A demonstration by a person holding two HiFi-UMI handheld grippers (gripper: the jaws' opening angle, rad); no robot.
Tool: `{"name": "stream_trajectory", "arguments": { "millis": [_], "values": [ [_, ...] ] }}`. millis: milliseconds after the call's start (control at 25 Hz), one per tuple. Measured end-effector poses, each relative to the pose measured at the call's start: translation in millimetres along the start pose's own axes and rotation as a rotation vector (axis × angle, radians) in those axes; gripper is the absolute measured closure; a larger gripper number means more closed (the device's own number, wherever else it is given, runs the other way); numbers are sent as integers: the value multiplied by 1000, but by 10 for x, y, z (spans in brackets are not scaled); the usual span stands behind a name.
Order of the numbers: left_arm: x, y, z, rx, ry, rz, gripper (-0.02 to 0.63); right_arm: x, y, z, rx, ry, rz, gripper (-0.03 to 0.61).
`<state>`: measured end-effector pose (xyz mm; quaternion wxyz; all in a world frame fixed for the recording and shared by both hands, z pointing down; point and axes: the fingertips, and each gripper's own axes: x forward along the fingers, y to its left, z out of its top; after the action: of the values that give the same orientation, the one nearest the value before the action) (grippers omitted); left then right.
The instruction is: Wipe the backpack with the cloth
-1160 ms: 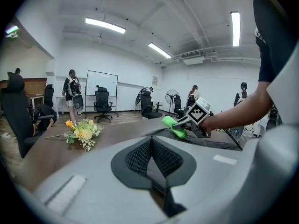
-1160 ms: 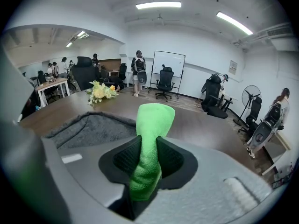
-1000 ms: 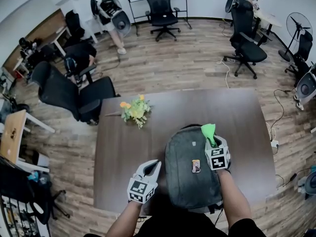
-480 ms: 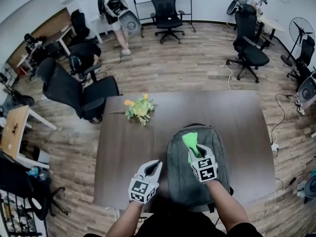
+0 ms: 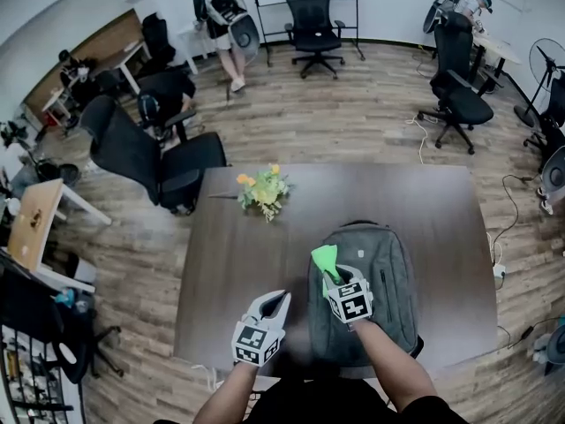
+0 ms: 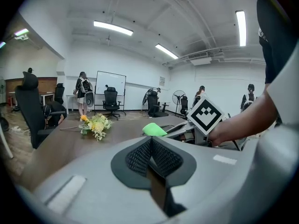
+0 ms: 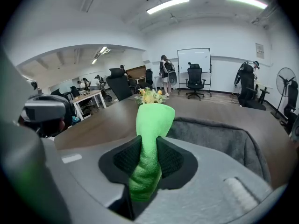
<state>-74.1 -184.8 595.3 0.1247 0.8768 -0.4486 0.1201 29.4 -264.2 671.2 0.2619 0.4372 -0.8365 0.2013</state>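
A grey backpack lies flat on the dark brown table, near its front edge. My right gripper is over the backpack's left part, shut on a bright green cloth that sticks out past its fingers. In the right gripper view the cloth is pinched between the pads, with the backpack just beyond. My left gripper hovers over the table left of the backpack, shut and holding nothing. In the left gripper view its jaws meet, and the cloth shows ahead.
A small bunch of yellow flowers lies on the table beyond the backpack. Black office chairs stand around the table on the wooden floor. A person stands at the far wall. Cables run on the floor at right.
My right gripper has carried the green cloth leftwards across the backpack, from its right side to its left part. The left gripper has stayed put.
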Motion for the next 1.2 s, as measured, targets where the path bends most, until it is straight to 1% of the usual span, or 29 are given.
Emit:
{"name": "stream_trajectory", "arguments": {
  "millis": [160, 280, 520, 640, 760, 880, 1000, 1200],
  "values": [
    [-53, 54, -49, -7, 8, 21, 594, 107, 45, -76, 14, 32, 11, 480],
    [-73, 66, -68, -9, 12, 28, 594, 135, 19, -126, -2, 57, -2, 480],
    [-57, 35, -96, -8, 19, 17, 594, 89, -111, -143, -29, 75, -41, 480],
    [-33, 10, -107, -4, 23, 11, 594, 61, -199, -139, -25, 63, -59, 480],
    [-5, -24, -105, -2, 25, 1, 594, 12, -292, -176, -12, 76, -78, 480],
    [8, -46, -116, 2, 31, -9, 594, -40, -383, -214, -7, 91, -101, 480],
    [17, -68, -141, 5, 37, -15, 594, -124, -491, -254, -28, 110, -132, 480],
    [72, -124, -168, 15, 49, -35, 594, -278, -802, -401, -30, 140, -208, 480]
  ]
}}
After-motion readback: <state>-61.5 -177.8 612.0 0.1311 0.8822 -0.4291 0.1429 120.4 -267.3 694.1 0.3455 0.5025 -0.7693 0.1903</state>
